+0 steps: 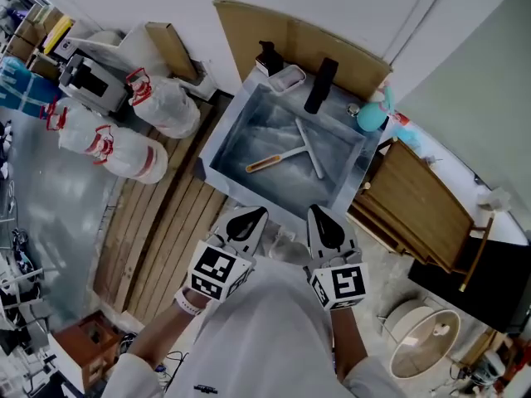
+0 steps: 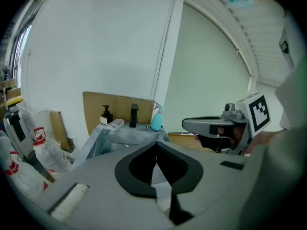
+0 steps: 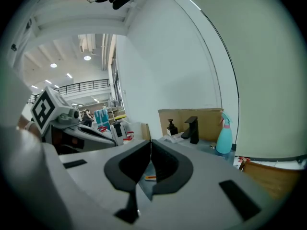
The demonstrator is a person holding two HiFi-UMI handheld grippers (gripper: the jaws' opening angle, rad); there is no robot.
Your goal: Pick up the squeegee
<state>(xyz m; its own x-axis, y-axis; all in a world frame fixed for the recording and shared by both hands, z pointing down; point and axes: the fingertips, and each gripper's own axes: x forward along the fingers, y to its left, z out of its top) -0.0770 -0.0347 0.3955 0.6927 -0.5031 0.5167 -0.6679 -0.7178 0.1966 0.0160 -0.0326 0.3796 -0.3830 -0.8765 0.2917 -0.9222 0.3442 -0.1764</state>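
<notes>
The squeegee (image 1: pixel 290 152) lies flat in the grey sink (image 1: pixel 217 149), its orange handle pointing left and its pale blade across the right end. In the head view both grippers hover side by side just in front of the sink's near rim. The left gripper (image 1: pixel 254 215) and the right gripper (image 1: pixel 317 214) each have their black jaws closed tip to tip with nothing held. In the right gripper view a sliver of the squeegee's orange handle (image 3: pixel 150 178) shows beyond the shut right gripper (image 3: pixel 150 145). The left gripper (image 2: pixel 156 146) faces the sink (image 2: pixel 120 138).
A black faucet (image 1: pixel 320 85), soap dispenser (image 1: pixel 268 56), white dish (image 1: pixel 287 77) and teal spray bottle (image 1: pixel 371 114) line the sink's back, against cardboard (image 1: pixel 290 36). Wrapped bundles (image 1: pixel 124 152) lie left on wooden slats (image 1: pixel 166 230). Wooden boards (image 1: pixel 423 206) stand right.
</notes>
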